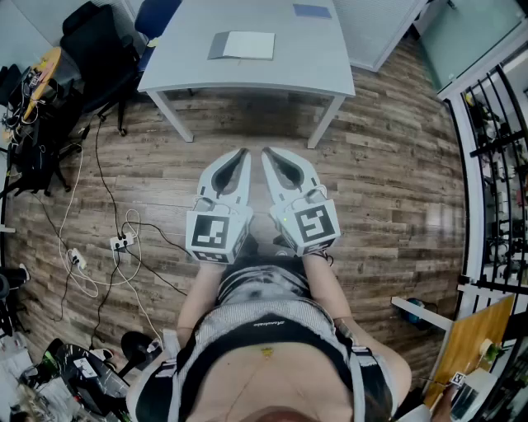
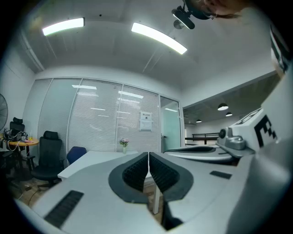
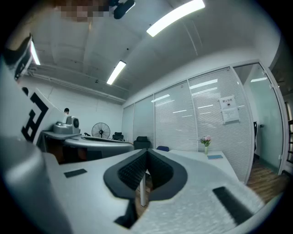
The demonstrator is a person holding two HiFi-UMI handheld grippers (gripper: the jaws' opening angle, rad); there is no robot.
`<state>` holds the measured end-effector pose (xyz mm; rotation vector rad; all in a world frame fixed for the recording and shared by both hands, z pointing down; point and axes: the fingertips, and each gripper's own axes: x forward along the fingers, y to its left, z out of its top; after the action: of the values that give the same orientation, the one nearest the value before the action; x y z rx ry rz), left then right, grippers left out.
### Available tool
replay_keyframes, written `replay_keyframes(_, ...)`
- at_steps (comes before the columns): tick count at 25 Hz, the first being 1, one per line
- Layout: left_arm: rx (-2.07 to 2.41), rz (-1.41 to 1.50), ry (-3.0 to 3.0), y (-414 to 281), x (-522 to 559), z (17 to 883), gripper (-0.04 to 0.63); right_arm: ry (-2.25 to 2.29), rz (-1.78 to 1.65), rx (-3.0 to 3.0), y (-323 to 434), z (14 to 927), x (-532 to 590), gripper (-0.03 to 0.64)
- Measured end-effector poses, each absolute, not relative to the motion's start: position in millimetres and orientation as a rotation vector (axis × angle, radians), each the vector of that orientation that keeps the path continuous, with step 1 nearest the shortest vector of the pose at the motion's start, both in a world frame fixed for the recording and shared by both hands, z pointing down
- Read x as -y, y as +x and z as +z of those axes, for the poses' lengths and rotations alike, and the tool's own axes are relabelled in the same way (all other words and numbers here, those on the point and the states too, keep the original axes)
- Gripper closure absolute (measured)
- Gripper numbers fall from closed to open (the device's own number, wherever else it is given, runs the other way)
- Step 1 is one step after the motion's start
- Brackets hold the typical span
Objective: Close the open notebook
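Note:
The notebook (image 1: pixel 242 45) lies flat on the white table (image 1: pixel 322 62) at the far side of the room, a white page up and a grey flap at its left edge. Both grippers are held side by side, level, over the wooden floor, well short of the table. My left gripper (image 1: pixel 242 152) (image 2: pixel 149 157) is shut, its ribbed pads pressed together with nothing between them. My right gripper (image 1: pixel 266 152) (image 3: pixel 146 157) is shut and empty too. The notebook does not show in either gripper view.
A blue sheet (image 1: pixel 312 11) lies at the table's far end near a small flower vase (image 2: pixel 124 145) (image 3: pixel 205 144). A black office chair (image 1: pixel 99 49) and a blue chair (image 1: pixel 157 16) stand left of the table. Cables and a power strip (image 1: pixel 122 241) lie on the floor at left. A black railing (image 1: pixel 495 165) runs along the right.

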<state>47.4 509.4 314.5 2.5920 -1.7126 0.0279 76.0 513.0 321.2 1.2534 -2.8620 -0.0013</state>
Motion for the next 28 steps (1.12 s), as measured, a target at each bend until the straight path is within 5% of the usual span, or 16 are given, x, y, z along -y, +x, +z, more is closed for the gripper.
replay_keyframes(28,1.620,-0.013,2.598,4.5,-425.2,330.3,0.525,1.299,-0.007,2.822,42.3,337.4,-428.7,0.561)
